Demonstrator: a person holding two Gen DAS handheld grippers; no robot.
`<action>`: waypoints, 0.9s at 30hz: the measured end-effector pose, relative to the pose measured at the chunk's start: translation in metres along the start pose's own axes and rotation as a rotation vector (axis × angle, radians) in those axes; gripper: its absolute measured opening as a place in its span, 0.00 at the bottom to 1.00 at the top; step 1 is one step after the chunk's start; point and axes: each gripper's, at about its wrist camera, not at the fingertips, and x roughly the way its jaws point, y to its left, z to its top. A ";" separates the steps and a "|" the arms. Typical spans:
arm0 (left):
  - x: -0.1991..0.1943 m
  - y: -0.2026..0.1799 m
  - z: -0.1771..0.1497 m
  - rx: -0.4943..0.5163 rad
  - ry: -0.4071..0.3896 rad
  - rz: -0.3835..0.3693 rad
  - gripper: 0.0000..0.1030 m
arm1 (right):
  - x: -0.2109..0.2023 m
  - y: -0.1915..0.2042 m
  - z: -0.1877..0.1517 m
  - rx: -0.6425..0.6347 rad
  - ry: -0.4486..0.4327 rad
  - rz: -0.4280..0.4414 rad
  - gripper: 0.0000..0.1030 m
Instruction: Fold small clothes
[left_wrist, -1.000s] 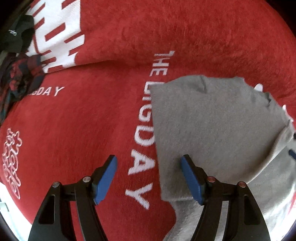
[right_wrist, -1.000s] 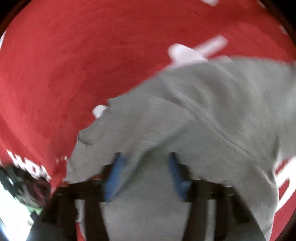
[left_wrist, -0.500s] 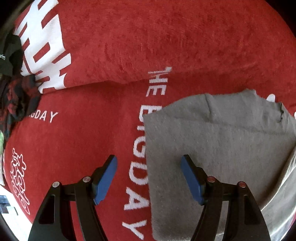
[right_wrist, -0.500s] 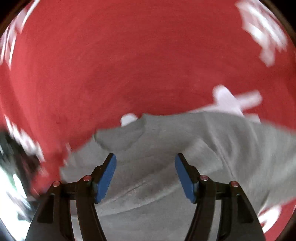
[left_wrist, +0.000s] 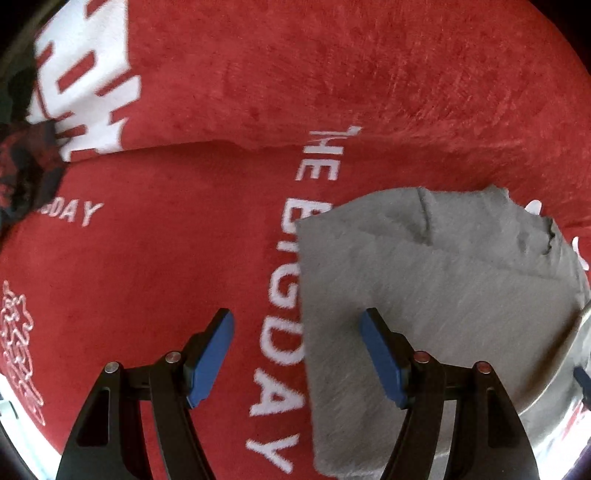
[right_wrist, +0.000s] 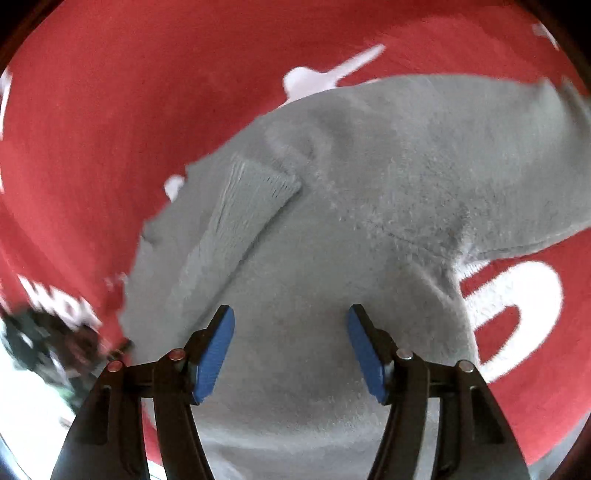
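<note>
A small grey knit garment (left_wrist: 436, 302) lies on a red blanket (left_wrist: 155, 258) with white lettering. In the left wrist view its folded part fills the right side, with a straight left edge. My left gripper (left_wrist: 297, 325) is open and empty, its fingers astride that left edge. In the right wrist view the grey garment (right_wrist: 369, 192) spreads across the middle, with a ribbed cuff (right_wrist: 255, 188) lying on it. My right gripper (right_wrist: 290, 321) is open and empty, low over the garment.
A dark red-and-black plaid cloth (left_wrist: 26, 166) lies at the far left edge of the blanket; it also shows blurred in the right wrist view (right_wrist: 48, 343). A ridge (left_wrist: 258, 144) runs across the blanket behind the garment.
My right gripper has opened and let go of the grey fabric, which now lies flat beneath it. The left gripper has shifted slightly over the garment's left edge, still open.
</note>
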 end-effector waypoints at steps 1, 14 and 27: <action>0.002 -0.001 0.004 0.007 -0.001 0.002 0.70 | 0.002 0.002 0.006 0.027 -0.010 0.039 0.68; 0.009 0.001 0.011 -0.001 0.003 0.013 0.70 | 0.024 0.044 0.048 -0.007 0.030 -0.291 0.37; 0.006 0.006 0.010 -0.015 -0.004 -0.093 0.29 | 0.025 0.004 0.032 0.210 -0.031 0.067 0.32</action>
